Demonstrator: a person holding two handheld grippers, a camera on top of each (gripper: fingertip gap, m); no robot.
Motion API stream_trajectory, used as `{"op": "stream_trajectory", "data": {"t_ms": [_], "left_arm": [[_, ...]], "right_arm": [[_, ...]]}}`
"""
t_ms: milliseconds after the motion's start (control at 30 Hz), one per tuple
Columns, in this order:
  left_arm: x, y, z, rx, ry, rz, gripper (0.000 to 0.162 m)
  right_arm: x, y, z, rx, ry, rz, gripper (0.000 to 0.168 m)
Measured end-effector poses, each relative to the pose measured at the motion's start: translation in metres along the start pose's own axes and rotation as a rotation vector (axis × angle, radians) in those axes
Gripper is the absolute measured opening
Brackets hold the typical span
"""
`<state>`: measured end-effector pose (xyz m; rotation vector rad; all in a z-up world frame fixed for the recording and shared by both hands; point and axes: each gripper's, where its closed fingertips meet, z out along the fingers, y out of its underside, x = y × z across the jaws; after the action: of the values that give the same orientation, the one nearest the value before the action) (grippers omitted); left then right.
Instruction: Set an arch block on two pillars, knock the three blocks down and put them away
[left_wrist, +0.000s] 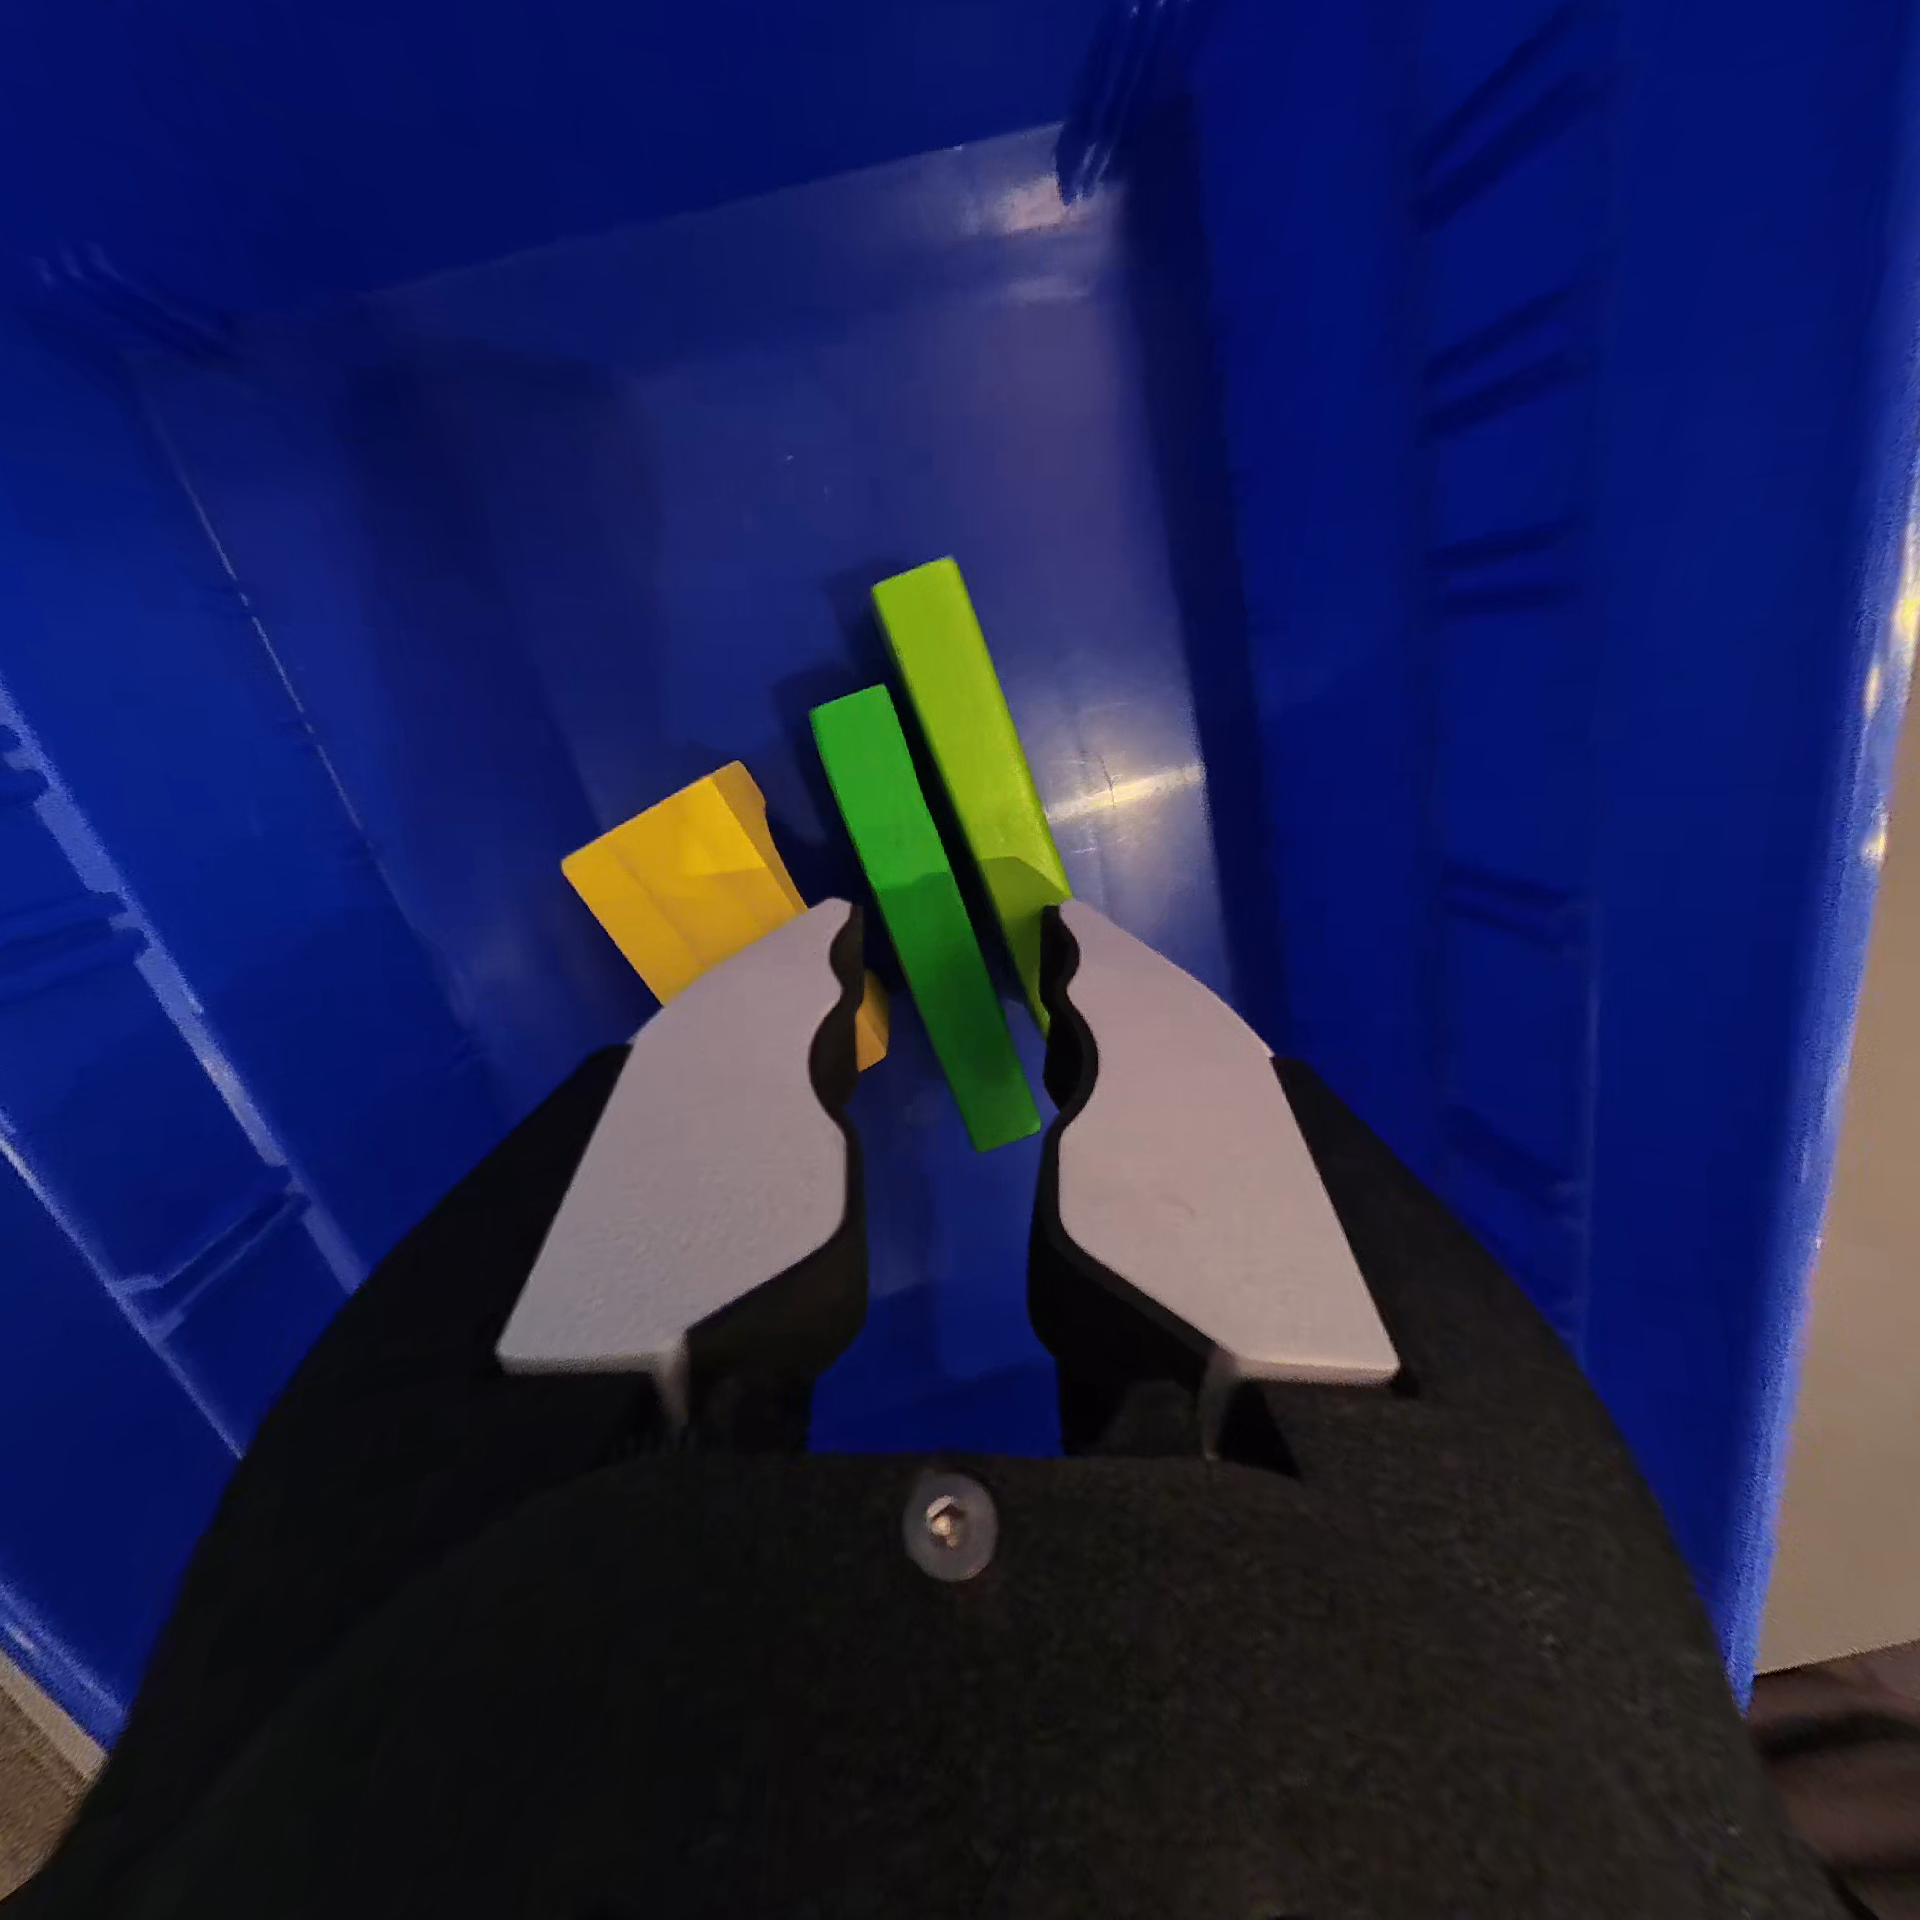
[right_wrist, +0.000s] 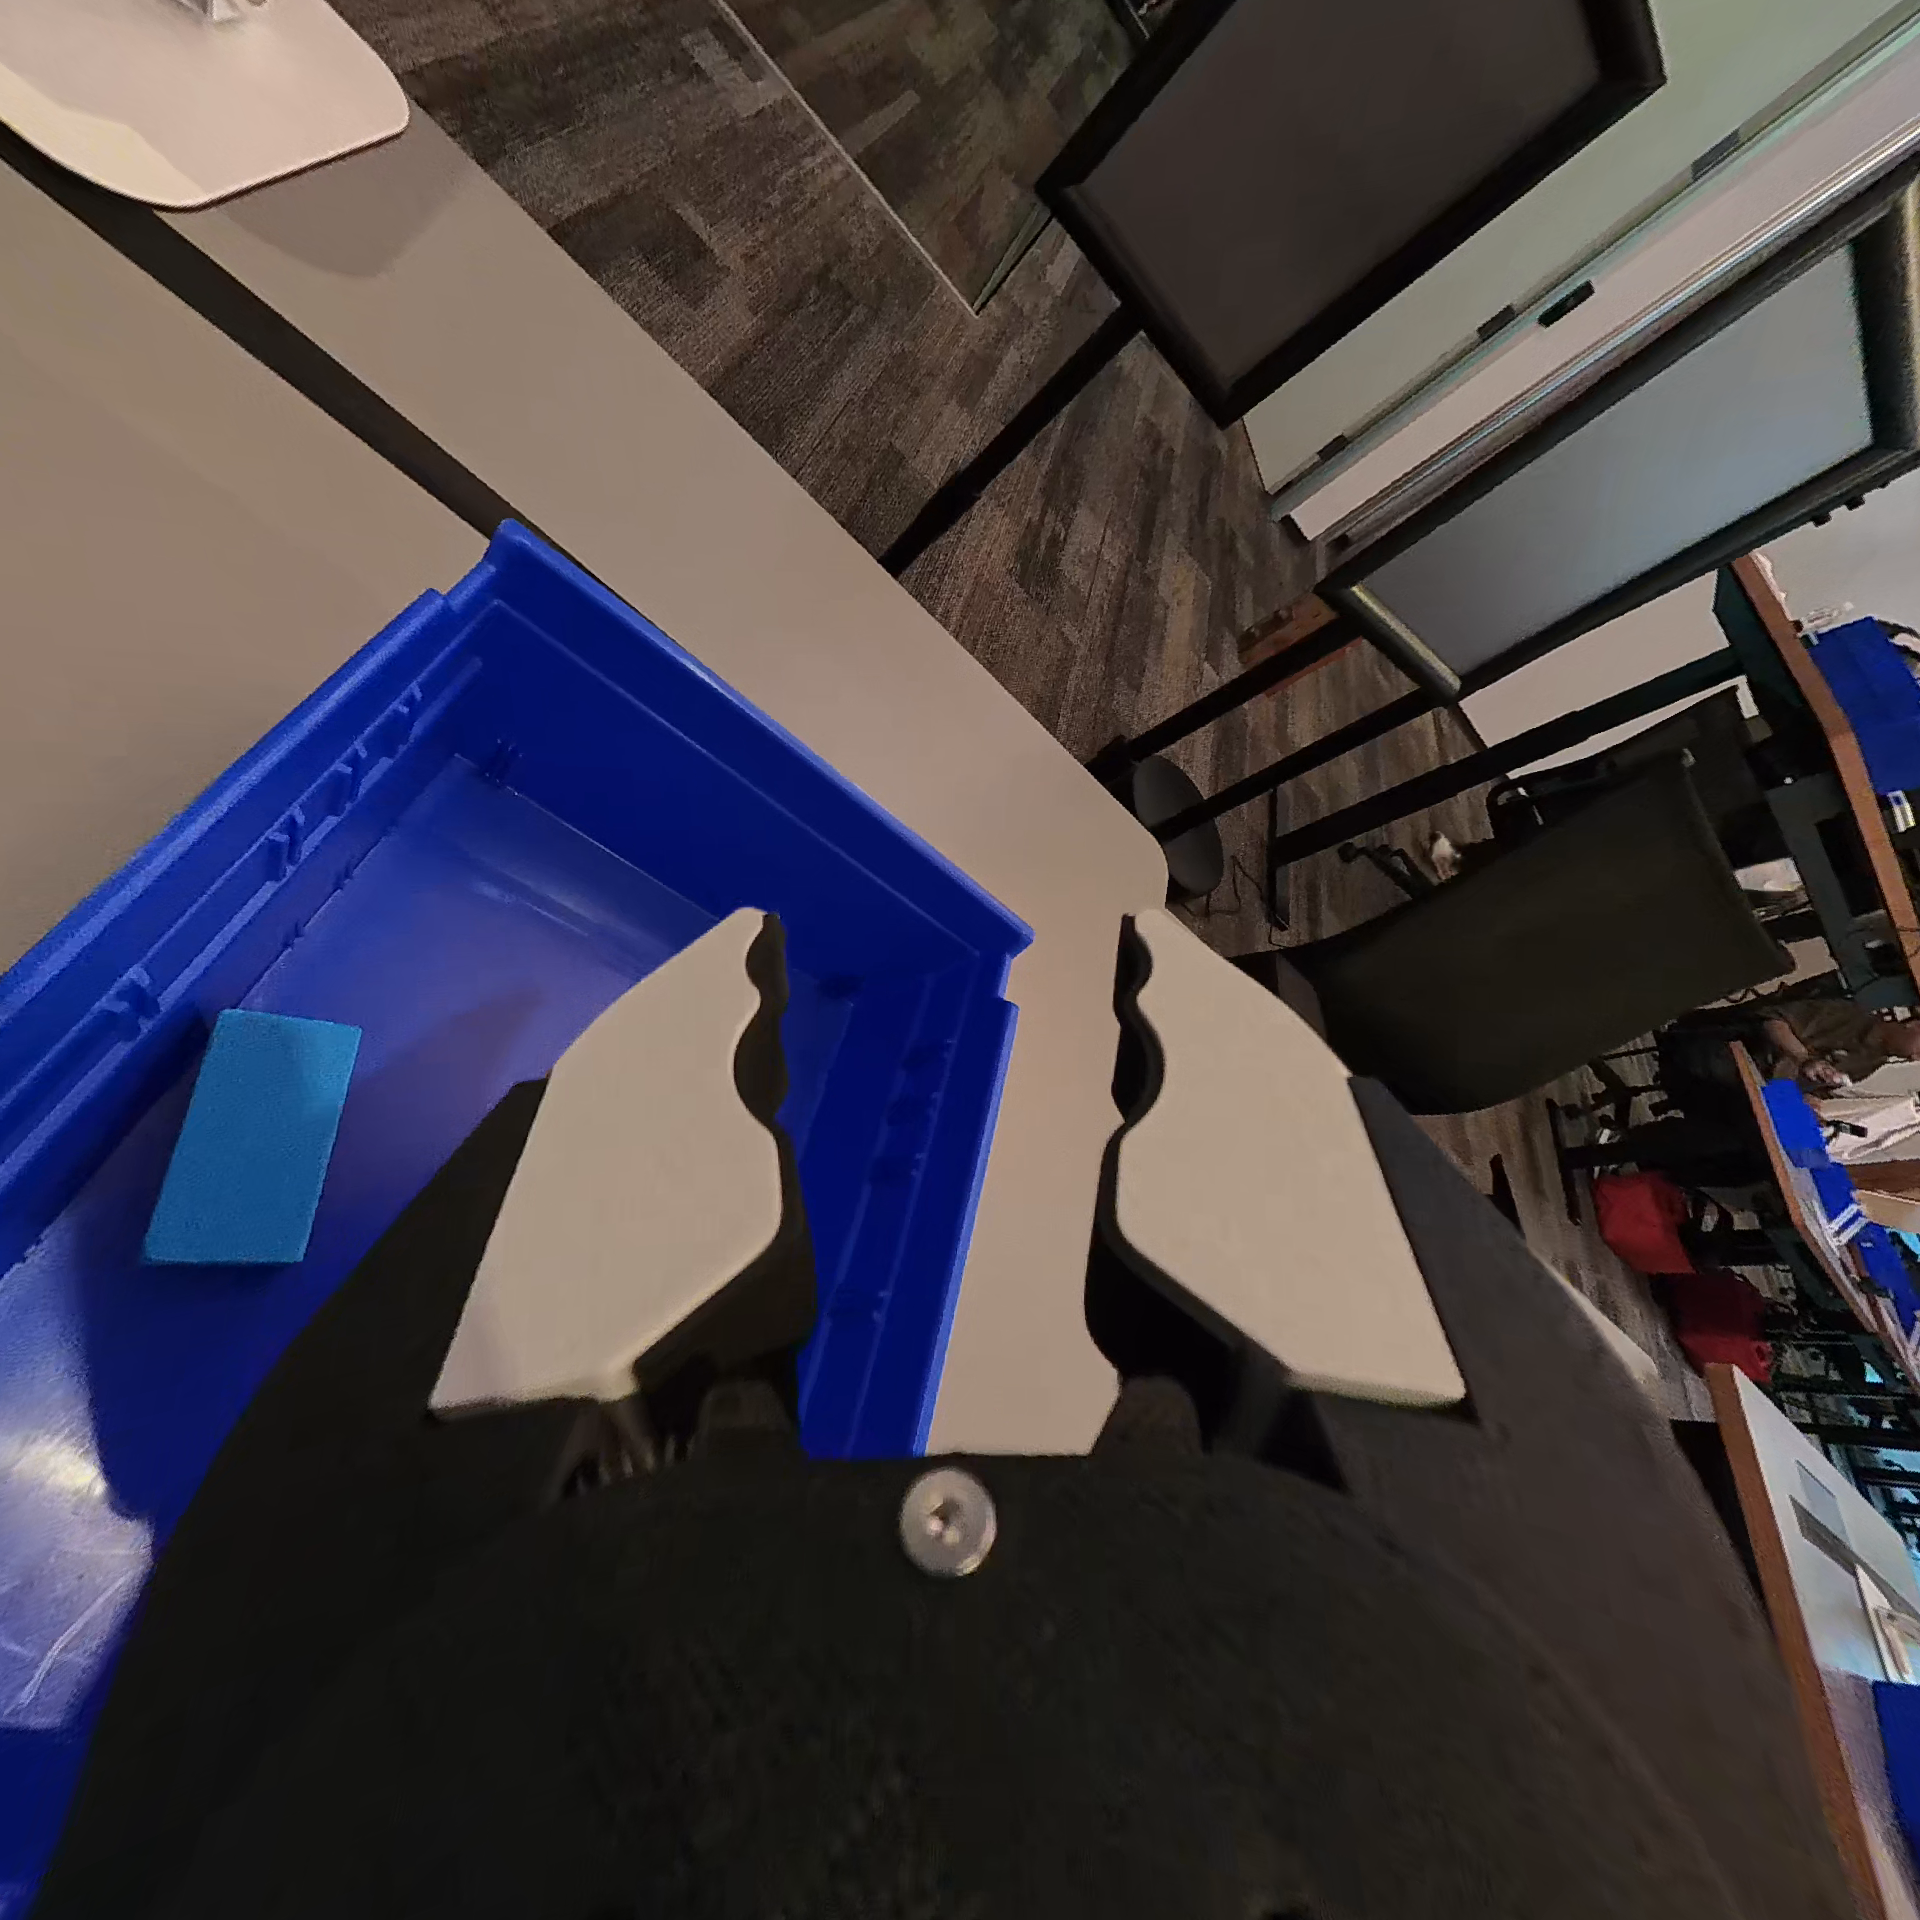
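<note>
the left gripper (left_wrist: 951, 914) is seen reaching down into a blue bin (left_wrist: 1351, 727), its grey fingers (left_wrist: 717, 1122) spread a moderate way apart with nothing clamped between them. a dark green block (left_wrist: 914, 914) is seen in the gap between the fingertips, lying flat on the bin floor, apart from both pads. just beyond the right fingertip a lime green block (left_wrist: 966, 727) is laid alongside the dark green one, the two nearly touching along their long sides. beside the left fingertip a yellow block (left_wrist: 686, 883) is found, partly hidden by that finger.

in the right wrist view the right gripper (right_wrist: 945, 925) is held above the bin's corner, fingers (right_wrist: 644, 1164) spread wide and empty. the blue bin's rim (right_wrist: 977, 1039) is seen under the left finger, the pale table top (right_wrist: 727, 540) under the right one. left of the gripper, a light blue block (right_wrist: 255, 1138) is laid flat on the bin floor, well apart from the fingers.
</note>
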<state>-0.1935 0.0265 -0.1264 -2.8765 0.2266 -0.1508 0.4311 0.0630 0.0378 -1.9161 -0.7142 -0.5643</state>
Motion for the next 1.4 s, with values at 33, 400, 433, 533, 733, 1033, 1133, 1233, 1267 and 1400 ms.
{"op": "stream_trajectory", "data": {"t_ms": [33, 400, 433, 533, 733, 1033, 1133, 1233, 1267, 1400], "left_arm": [[0.000, 0.000, 0.001, -0.003, 0.006, -0.002, 0.032], [-0.003, 0.002, -0.001, 0.005, 0.069, -0.033, 0.023], [-0.004, 0.002, -0.001, 0.005, 0.069, -0.032, 0.022], [-0.004, 0.003, -0.001, 0.000, 0.055, -0.022, 0.020], [-0.002, 0.003, 0.003, -0.017, 0.035, -0.005, 0.019], [-0.003, 0.009, 0.012, -0.083, -0.053, 0.032, 0.019], [-0.003, 0.010, 0.013, -0.099, -0.079, 0.062, 0.017], [-0.009, 0.015, 0.000, -0.110, -0.127, 0.104, 0.016], [-0.010, 0.013, -0.012, -0.083, -0.138, 0.106, 0.016], [0.023, -0.007, -0.082, 0.202, -0.011, 0.160, 0.016]], "right_arm": [[-0.001, 0.000, 0.000, -0.004, 0.001, -0.004, 0.063], [-0.011, 0.004, 0.006, -0.045, -0.029, -0.042, 0.063], [-0.012, 0.004, 0.006, -0.047, -0.032, -0.046, 0.063], [-0.015, 0.005, 0.007, -0.054, -0.042, -0.053, 0.063], [-0.018, 0.007, 0.009, -0.070, -0.051, -0.067, 0.063], [-0.024, 0.008, 0.012, -0.090, -0.065, -0.093, 0.063], [-0.024, 0.009, 0.012, -0.097, -0.063, -0.099, 0.063], [-0.018, 0.005, 0.010, -0.091, -0.030, -0.091, 0.063], [-0.014, 0.001, 0.007, -0.079, -0.007, -0.080, 0.063], [-0.006, -0.043, -0.018, 0.086, 0.078, -0.003, 0.061]]}}
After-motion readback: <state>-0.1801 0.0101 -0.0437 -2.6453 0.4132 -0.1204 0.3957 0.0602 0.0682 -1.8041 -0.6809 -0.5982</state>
